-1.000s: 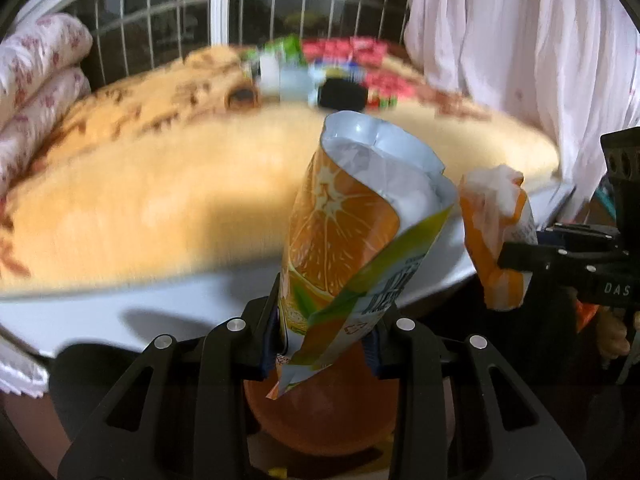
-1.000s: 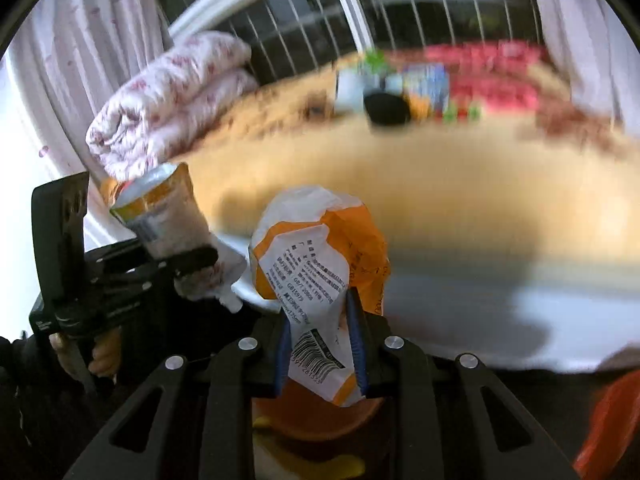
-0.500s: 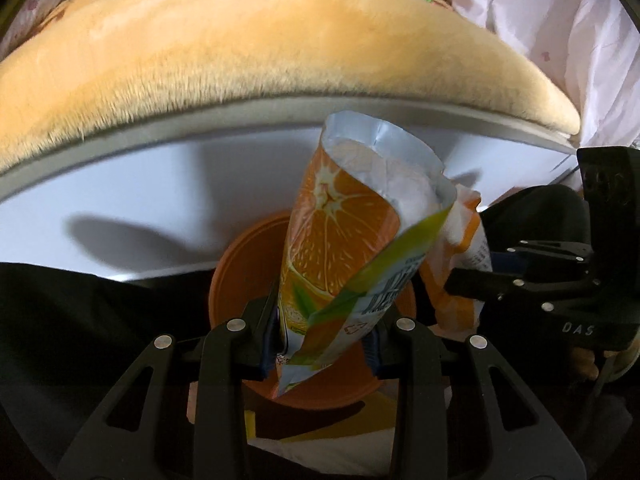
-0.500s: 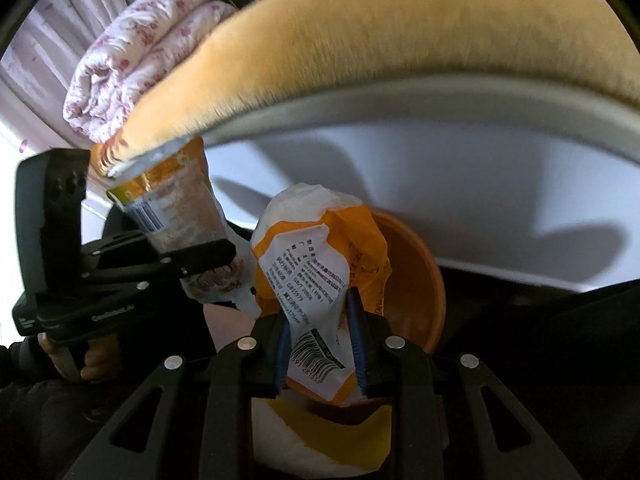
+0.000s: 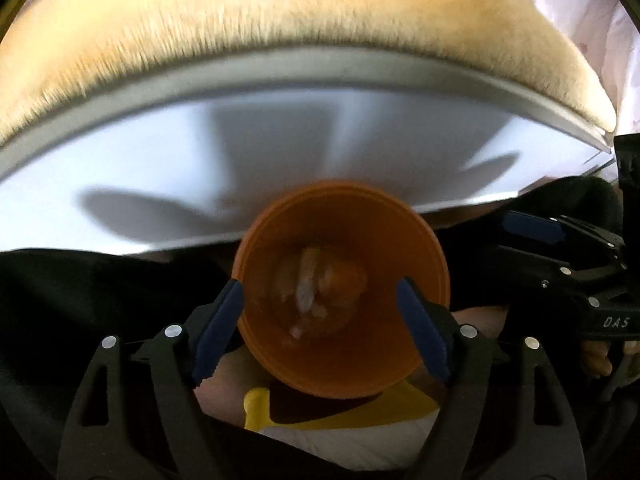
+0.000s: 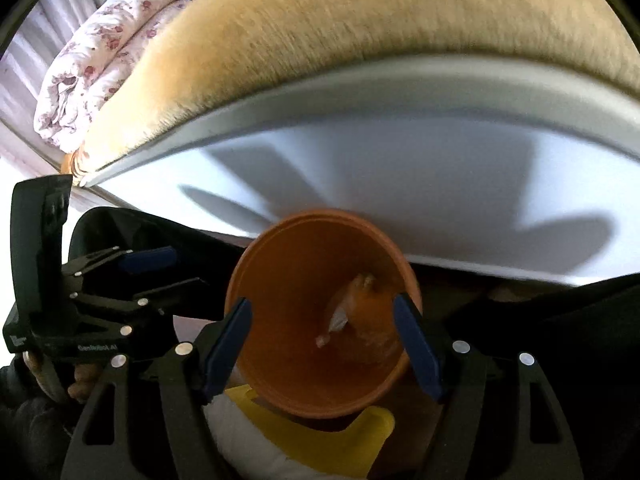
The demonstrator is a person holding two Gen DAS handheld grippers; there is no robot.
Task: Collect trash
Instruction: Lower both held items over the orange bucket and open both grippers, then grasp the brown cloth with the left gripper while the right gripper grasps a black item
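An orange bin [image 5: 264,256] stands on the floor against the bed's side, and I look straight down into it. Crumpled snack wrappers [image 5: 308,300] lie blurred at its bottom. My left gripper [image 5: 319,284] hangs over the bin's mouth, its jaws opening wide with nothing between the blue pads [image 5: 218,328]. From the right wrist view, the same bin [image 6: 280,300] holds the wrappers [image 6: 360,312]. My right gripper [image 6: 322,306] is over it, its jaws opening too and holding nothing. Each gripper shows at the edge of the other's view: right gripper [image 5: 560,256], left gripper [image 6: 132,280].
A bed with a fuzzy tan blanket [image 5: 280,32] and a white side panel [image 5: 200,168] rises just behind the bin. A rolled floral quilt [image 6: 100,60] lies at its far left. Something white and yellow [image 5: 332,420] lies under the bin's near edge. Dark cloth flanks the bin.
Both grippers came down from the bed to the orange bin, then let go. The orange juice pouch and the orange-white wrapper left the jaws and now lie in the bin.
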